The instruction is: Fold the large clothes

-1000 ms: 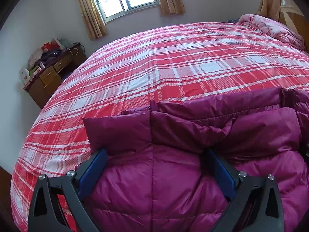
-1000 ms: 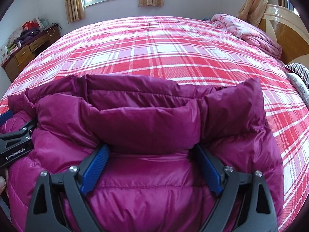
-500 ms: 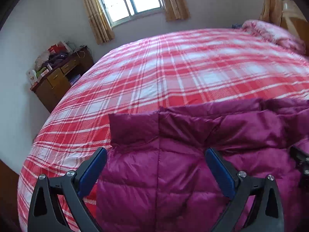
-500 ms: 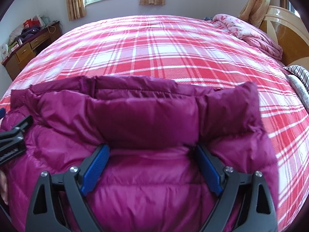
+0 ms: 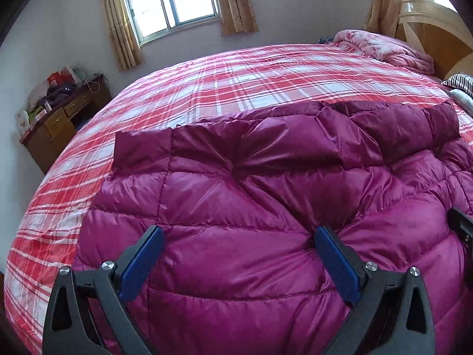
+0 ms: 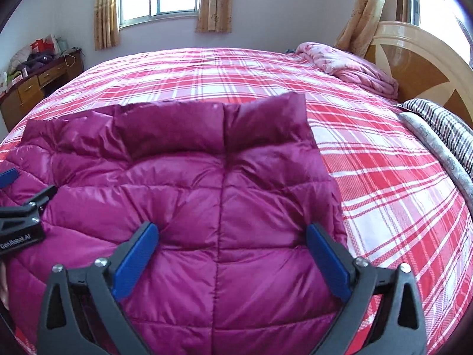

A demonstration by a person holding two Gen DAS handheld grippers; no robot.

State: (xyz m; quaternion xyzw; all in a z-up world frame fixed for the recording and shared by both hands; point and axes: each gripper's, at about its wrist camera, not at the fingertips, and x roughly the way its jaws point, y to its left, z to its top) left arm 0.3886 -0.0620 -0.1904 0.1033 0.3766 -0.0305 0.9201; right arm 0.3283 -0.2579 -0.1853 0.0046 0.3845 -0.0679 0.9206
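A large magenta quilted down jacket lies spread on the red plaid bed; it also shows in the right wrist view. Its far edge lies flat across the bed. My left gripper is open, its blue pads spread wide above the jacket's left part. My right gripper is open over the jacket's right part, close to its right edge. Neither holds any fabric. The left gripper's body shows at the left edge of the right wrist view.
The red plaid bedspread covers the bed. A pink blanket and a striped pillow lie by the wooden headboard at right. A cluttered wooden desk stands at far left under the window wall.
Both grippers have drawn back and up from the jacket's far edge. The raised fold between the pads has dropped and now lies flat on the bed.
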